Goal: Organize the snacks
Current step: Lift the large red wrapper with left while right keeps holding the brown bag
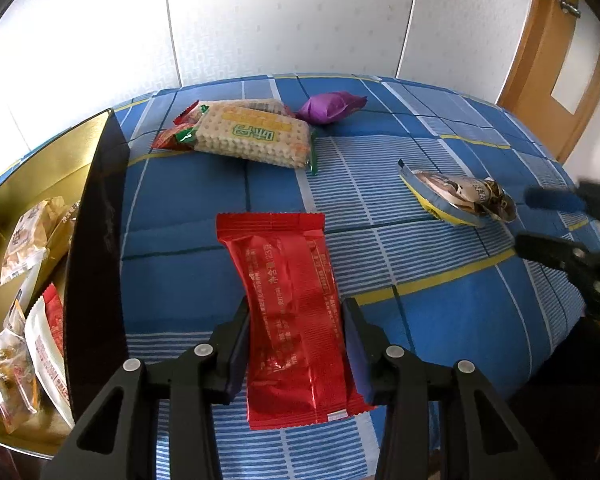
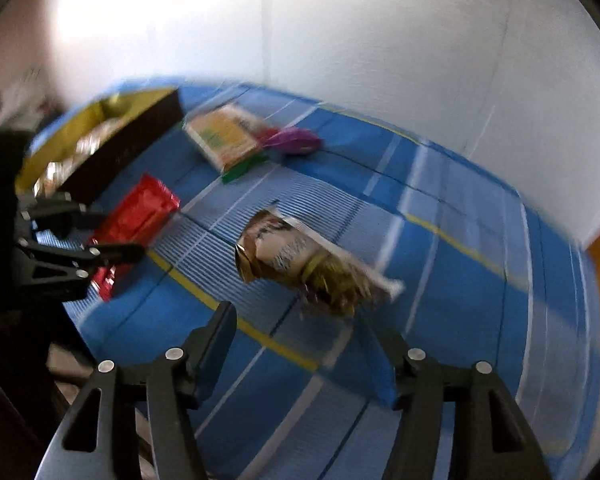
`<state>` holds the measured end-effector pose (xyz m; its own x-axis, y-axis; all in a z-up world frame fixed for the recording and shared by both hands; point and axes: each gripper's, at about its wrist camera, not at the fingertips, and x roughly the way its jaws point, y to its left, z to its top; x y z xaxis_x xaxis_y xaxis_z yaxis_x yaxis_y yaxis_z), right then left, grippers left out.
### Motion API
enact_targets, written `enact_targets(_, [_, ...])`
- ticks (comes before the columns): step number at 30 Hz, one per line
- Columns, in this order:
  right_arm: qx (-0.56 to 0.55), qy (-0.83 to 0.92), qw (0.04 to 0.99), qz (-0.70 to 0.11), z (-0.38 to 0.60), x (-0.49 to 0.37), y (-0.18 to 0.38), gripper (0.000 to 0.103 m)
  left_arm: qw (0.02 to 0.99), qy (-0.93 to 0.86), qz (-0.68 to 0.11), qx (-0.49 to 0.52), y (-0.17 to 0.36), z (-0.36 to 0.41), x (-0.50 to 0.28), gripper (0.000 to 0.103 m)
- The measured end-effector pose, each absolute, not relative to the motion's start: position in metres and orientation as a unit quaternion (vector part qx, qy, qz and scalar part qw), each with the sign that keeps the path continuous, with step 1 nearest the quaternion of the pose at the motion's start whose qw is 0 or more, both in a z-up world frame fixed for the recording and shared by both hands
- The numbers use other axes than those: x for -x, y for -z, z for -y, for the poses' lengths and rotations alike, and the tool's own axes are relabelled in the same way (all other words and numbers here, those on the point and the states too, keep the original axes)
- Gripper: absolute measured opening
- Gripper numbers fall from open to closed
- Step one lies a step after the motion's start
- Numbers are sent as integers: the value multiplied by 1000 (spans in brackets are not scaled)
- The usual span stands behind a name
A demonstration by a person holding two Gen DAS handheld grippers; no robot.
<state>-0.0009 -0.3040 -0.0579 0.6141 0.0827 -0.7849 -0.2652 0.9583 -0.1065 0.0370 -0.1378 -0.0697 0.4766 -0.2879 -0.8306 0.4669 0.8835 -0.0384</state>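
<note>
A red snack packet [image 1: 290,312] lies flat on the blue checked cloth. My left gripper [image 1: 296,312] is open, its fingers on either side of the packet's near half. It also shows in the right wrist view [image 2: 136,220]. A brown and gold snack packet [image 2: 308,260] lies just ahead of my right gripper [image 2: 300,320], which is open and empty. That packet also shows in the left wrist view [image 1: 460,198]. A cracker packet [image 1: 252,134] and a purple packet [image 1: 330,106] lie further back. A gold box [image 1: 40,184] holds several snacks at the left.
The box's dark lid [image 1: 96,248] stands up along its right side. The cloth's near edge [image 1: 540,360] drops off at the right. A white wall [image 1: 260,20] is behind and a wooden door [image 1: 560,60] at the far right. The right wrist view is blurred.
</note>
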Motion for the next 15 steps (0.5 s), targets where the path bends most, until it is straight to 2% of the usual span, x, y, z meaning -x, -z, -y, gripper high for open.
enact_targets(6, [188,-95,868,-450,282,-42,71,62,856,221,-456,-98,70,138,-35,43])
enact_targets(7, [189,-88,868,-451,280,-47,75,46,857,222,-455,-98,70,137,-35,43])
enact_targets(8, [182,-80,870,-452,280,-50,77,37,858,222,-454,-98,70,137,-34,43])
enact_targets(15, [127,-33,907,-399,282,-45,85,38,863,211,-449,-94,70,136,-33,42])
